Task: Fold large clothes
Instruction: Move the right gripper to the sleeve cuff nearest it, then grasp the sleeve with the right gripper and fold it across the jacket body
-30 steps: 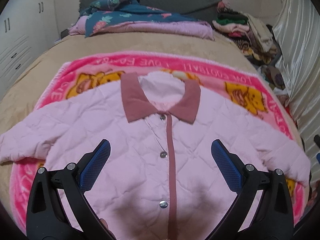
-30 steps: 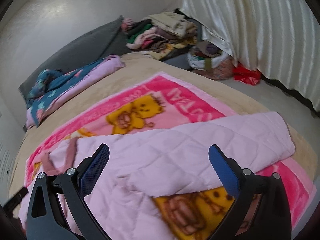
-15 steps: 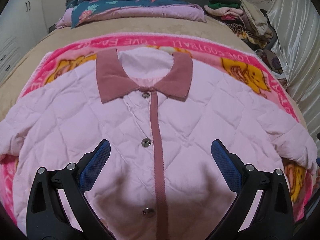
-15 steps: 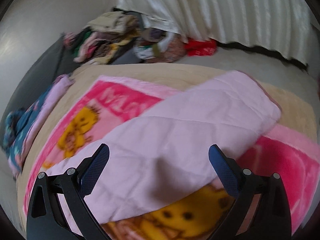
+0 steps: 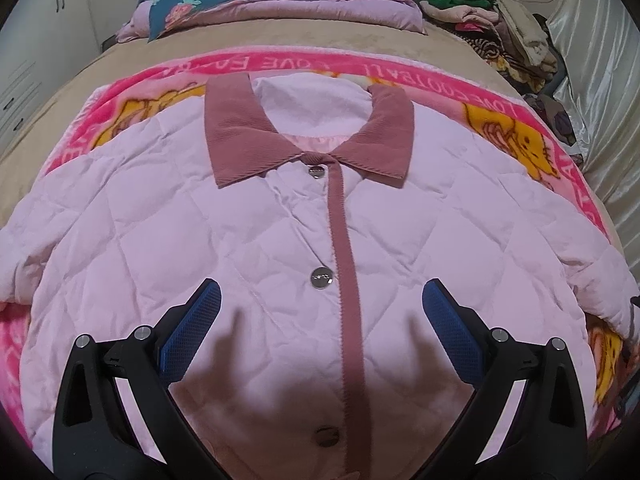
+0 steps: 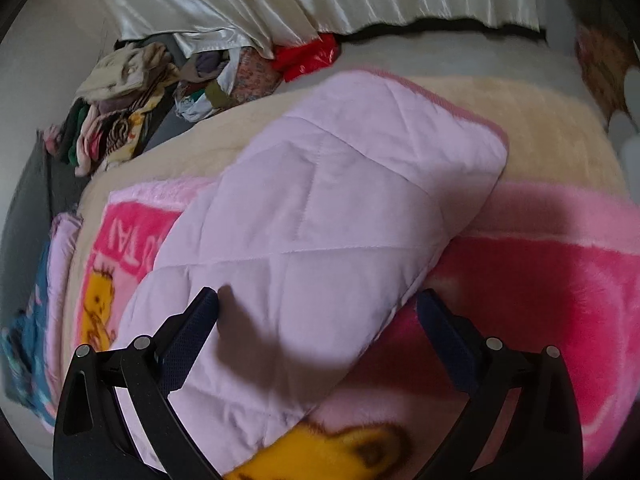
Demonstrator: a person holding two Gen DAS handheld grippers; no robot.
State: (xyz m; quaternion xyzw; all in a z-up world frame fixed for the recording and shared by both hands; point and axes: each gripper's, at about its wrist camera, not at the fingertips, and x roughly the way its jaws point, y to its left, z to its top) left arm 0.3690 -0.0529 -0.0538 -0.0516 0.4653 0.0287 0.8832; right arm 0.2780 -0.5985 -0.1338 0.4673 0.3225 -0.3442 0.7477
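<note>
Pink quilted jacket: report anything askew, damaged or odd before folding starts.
Nothing stands out. The pink quilted jacket lies front-up and buttoned on the pink blanket, collar spread flat, sleeve stretched out sideways. Only light creases show. Both the left hand-held gripper and the right hand-held gripper are open above it.

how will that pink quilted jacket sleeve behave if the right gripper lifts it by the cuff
The sleeve will probably droop: it lies soft and creased on the blanket. Its puffy quilting suggests it is light for its bulk. The smooth shell may slip between the right gripper's open fingers unless pinched firmly.
</note>
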